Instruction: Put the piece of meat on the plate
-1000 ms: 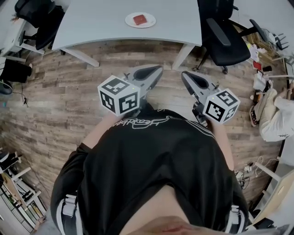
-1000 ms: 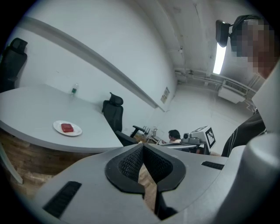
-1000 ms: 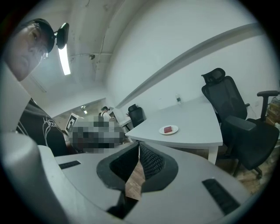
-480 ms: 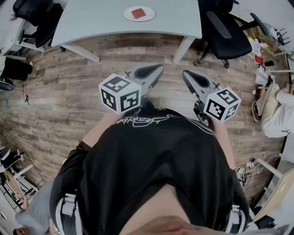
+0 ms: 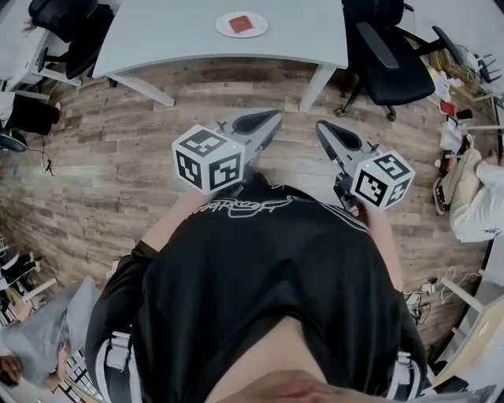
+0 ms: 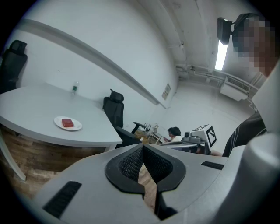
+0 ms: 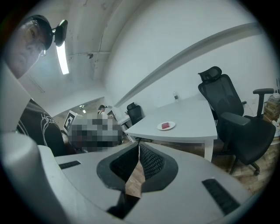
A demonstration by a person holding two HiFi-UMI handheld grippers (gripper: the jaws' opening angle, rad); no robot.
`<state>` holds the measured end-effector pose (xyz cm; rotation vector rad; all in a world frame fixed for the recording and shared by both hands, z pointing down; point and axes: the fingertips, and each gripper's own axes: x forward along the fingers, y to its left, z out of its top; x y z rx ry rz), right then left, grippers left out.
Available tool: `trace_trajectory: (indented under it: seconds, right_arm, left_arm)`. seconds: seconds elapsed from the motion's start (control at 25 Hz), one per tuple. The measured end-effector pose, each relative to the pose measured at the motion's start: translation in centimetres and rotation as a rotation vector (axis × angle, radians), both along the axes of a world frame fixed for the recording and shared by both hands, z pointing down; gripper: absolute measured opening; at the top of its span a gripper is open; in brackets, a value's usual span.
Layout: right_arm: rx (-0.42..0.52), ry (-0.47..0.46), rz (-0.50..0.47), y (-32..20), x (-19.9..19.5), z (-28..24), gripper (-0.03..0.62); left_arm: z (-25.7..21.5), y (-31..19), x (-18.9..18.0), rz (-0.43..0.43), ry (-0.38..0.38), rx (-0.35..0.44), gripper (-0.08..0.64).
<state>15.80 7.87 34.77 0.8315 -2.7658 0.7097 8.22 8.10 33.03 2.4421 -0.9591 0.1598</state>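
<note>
- Nearest the camera is the person's black shirt (image 5: 260, 275). White lettering runs across its chest, too distorted to read.
- The left claw (image 5: 272, 118) is clenched, tips together with nothing between them. Its marker cube (image 5: 206, 160) sits just above the shirt.
- The right claw (image 5: 321, 126) is likewise clenched and empty, with its own cube (image 5: 383, 179) behind it. The two claws are held side by side over the floor, a gap between them.
- The wooden plank floor (image 5: 118, 157) lies bare between the claws and the tabletop.
- A white table leg (image 5: 315, 83) slants down from the near right corner, ahead of the right claw.
- The pale grey tabletop (image 5: 173, 31) has a curved near edge and is mostly bare.
- The white plate (image 5: 260, 30) sits back from that edge, and the piece of meat (image 5: 241, 24), red and squarish, already lies on it, well apart from both claws.
- A black office chair (image 5: 390, 67) stands at the tabletop's right end, and another chair (image 5: 67, 20) at its left.
- A small bottle (image 6: 75, 87) stands near the tabletop's far edge.
- Bags and oddments (image 5: 465, 189) crowd the floor along the right.
</note>
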Motion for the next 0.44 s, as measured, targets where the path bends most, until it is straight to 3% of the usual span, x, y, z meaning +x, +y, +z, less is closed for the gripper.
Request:
trace_trajectory:
  seconds: [0.44]
  right_arm:
    - [0.027,-0.004,-0.016,0.4,0.5,-1.2,0.014]
  left_arm:
    - [-0.8,1.0,0.7,-0.009,-0.017,0.010,0.008]
